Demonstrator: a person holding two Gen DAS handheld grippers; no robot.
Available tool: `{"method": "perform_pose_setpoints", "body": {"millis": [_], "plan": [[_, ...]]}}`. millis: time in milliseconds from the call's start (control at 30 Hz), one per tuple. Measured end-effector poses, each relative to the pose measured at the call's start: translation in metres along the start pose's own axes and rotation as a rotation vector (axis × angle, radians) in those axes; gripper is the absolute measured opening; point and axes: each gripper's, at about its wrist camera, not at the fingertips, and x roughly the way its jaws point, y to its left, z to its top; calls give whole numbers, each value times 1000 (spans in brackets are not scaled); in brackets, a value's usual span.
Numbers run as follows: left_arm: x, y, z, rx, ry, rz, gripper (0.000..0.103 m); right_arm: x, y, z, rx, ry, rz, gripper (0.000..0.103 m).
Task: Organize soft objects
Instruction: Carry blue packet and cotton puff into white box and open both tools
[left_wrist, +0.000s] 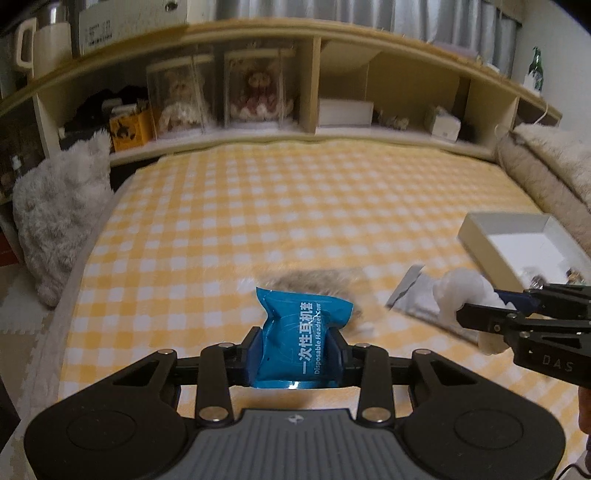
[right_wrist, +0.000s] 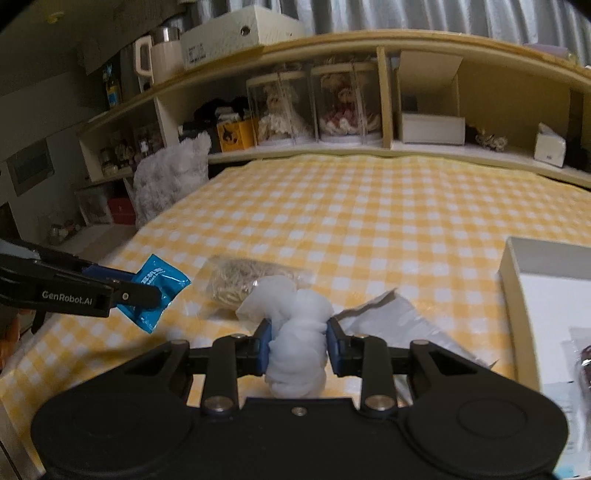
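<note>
My left hand-held gripper (left_wrist: 295, 354) pinches the blue packet (left_wrist: 303, 332) above the bed (left_wrist: 258, 206); at my three o'clock, the right hand-held gripper (right_wrist: 298, 347) clamps a white soft wad (right_wrist: 295, 354) near the box (right_wrist: 517, 295)

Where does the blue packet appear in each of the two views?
Left wrist view: the blue packet is bottom centre, clamped in the left gripper.
Right wrist view: the blue packet is at middle left, held above the bed.
Shared landmark: the open white box on the checked cover.
</note>
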Motion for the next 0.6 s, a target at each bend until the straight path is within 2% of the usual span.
{"method": "perform_pose_setpoints", "body": {"millis": [367, 600], "plan": [[-30, -51, 35, 36, -140, -51, 38, -54, -38, 32, -1, -55, -41, 31], [-21, -99, 57, 65, -180, -106, 38, -83, -82, 52, -12, -92, -78, 32]]}}
